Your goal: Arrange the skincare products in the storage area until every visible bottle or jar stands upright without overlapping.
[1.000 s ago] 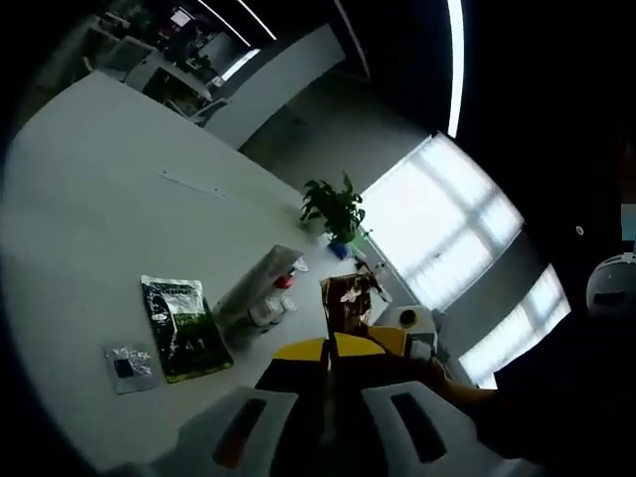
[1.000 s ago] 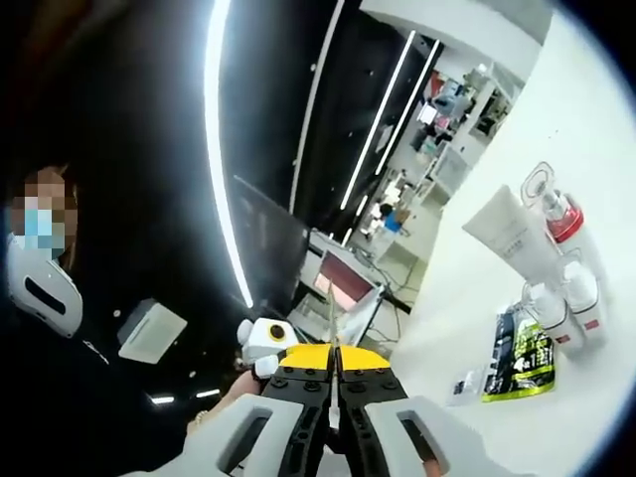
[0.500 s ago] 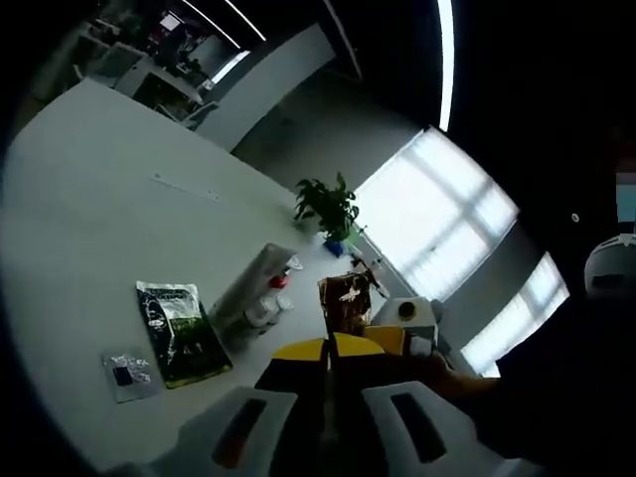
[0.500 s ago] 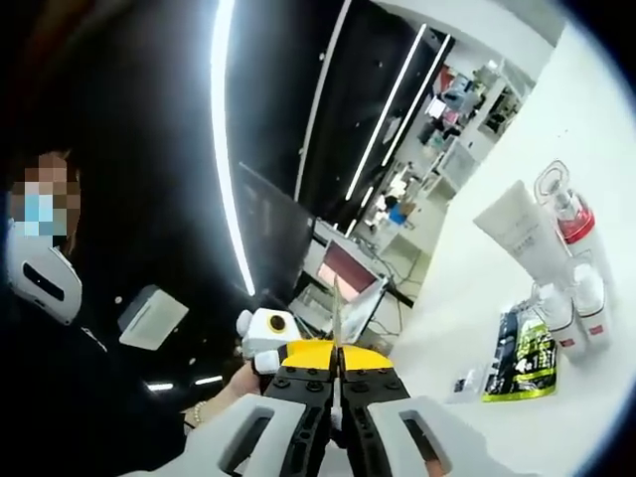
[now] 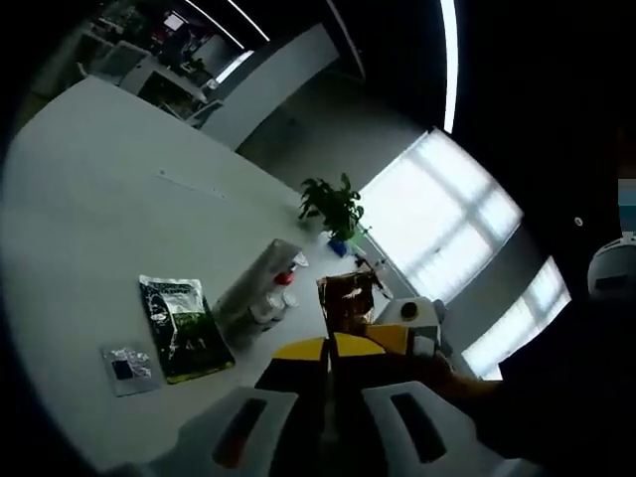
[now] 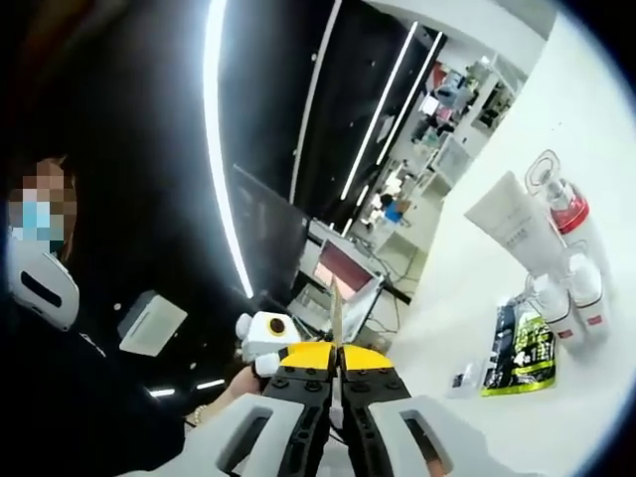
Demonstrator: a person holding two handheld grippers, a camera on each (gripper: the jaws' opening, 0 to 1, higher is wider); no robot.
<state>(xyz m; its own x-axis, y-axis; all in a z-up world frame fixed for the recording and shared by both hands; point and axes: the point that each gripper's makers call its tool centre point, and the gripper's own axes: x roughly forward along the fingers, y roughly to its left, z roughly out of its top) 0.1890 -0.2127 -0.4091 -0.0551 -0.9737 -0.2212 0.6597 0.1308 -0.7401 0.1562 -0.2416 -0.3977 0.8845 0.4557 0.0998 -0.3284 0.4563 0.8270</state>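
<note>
White table: fills the left half of the left gripper view; in the right gripper view it runs down the right edge.

White tube: upper right of the right gripper view, lying flat on the table; in the left gripper view a grey-looking tube at centre.

Red-capped pump bottle: lying just right of the tube, touching it or nearly so.

Two small white bottles: lying side by side, right of centre, below the tube.

Green-and-black sachet: flat on the table, lower left of the left gripper view; lower right of the right gripper view, just below the small bottles.

Small silver packet: beside the sachet, lower left.

Potted plant: centre of the left gripper view, at the table's far edge.

Left gripper: bottom centre, jaws closed together, empty, well apart from the products.

Right gripper: bottom centre, jaws closed together, empty, held off the table.
</note>
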